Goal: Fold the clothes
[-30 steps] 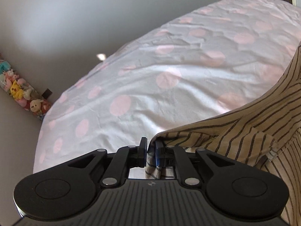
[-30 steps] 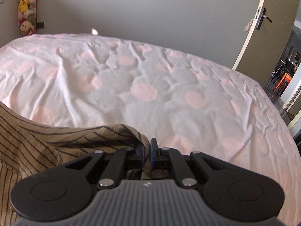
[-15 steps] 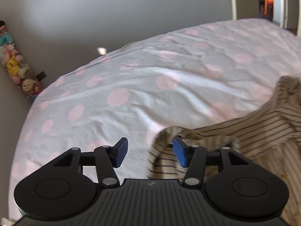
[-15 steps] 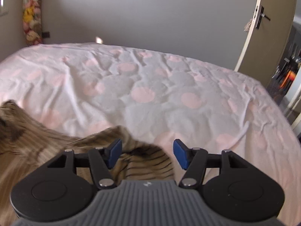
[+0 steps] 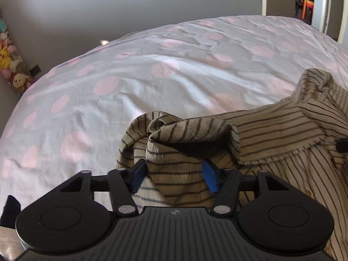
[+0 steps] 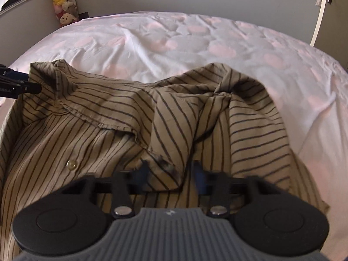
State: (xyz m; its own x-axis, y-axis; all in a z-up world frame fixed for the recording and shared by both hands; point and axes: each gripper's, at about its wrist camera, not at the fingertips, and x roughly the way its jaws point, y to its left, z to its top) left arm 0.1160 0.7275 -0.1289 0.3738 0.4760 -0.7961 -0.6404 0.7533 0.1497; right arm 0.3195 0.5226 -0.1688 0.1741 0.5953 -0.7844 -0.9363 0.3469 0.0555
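Note:
A tan shirt with thin dark stripes (image 6: 104, 130) lies rumpled on the bed, its collar seam and one pale button facing up. In the left wrist view a bunched shoulder of the shirt (image 5: 187, 139) rises between the blue pads. My left gripper (image 5: 174, 177) is open, and the cloth sits loose in the gap. My right gripper (image 6: 171, 174) is also open above a folded flap of the shirt near its collar. The left gripper's black tip (image 6: 13, 84) shows at the left edge of the right wrist view.
The bed (image 5: 108, 69) wears a white sheet with pink dots and stretches away beyond the shirt. Plush toys (image 6: 63, 2) hang in the far left corner. A door (image 6: 332, 15) stands at the right, with grey wall behind the bed.
Both grippers have let go of the shirt and opened. The shirt has dropped onto the bed, and both grippers have pulled back and now look down over it.

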